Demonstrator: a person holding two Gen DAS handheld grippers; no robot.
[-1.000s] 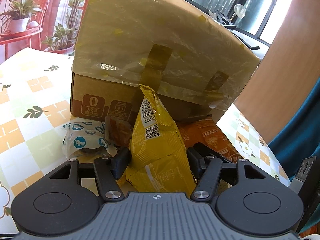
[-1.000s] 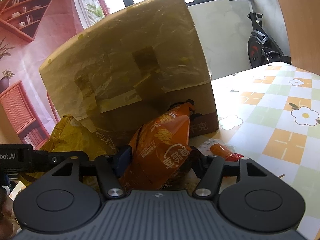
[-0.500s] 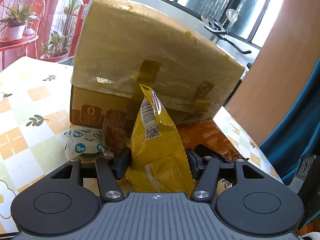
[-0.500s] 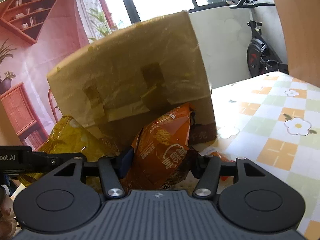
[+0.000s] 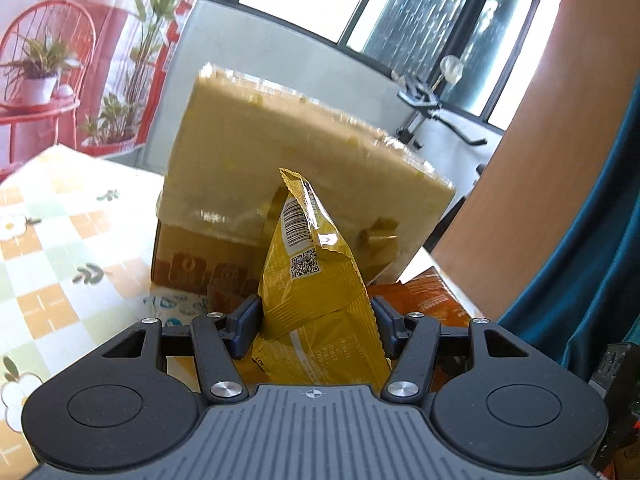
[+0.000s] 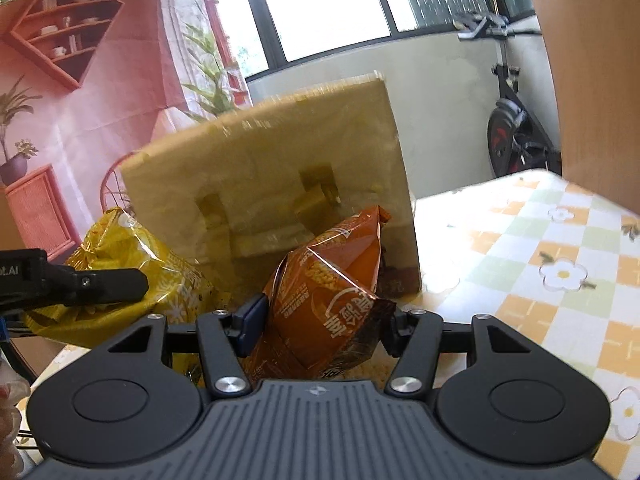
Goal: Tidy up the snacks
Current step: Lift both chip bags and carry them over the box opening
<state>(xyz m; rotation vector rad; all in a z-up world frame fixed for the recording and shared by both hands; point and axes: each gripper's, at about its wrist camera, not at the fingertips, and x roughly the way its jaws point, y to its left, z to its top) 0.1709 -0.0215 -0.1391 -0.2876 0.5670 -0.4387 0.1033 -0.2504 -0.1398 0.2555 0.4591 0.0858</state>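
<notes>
yellow snack bag (image 5: 316, 300) | clamped in left gripper (image 5: 316, 320) | right gripper (image 6: 324, 320) grips orange snack bag (image 6: 332, 292)

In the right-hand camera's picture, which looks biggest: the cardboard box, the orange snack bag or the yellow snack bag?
1. cardboard box
2. orange snack bag, though nearness enlarges it
3. yellow snack bag, partly hidden

There are one yellow snack bag (image 5: 316, 292), one orange snack bag (image 6: 332, 292), one white-and-blue packet (image 5: 176, 306), one taped cardboard box (image 5: 288, 168), one exercise bike (image 6: 516, 128) and two grippers.
</notes>
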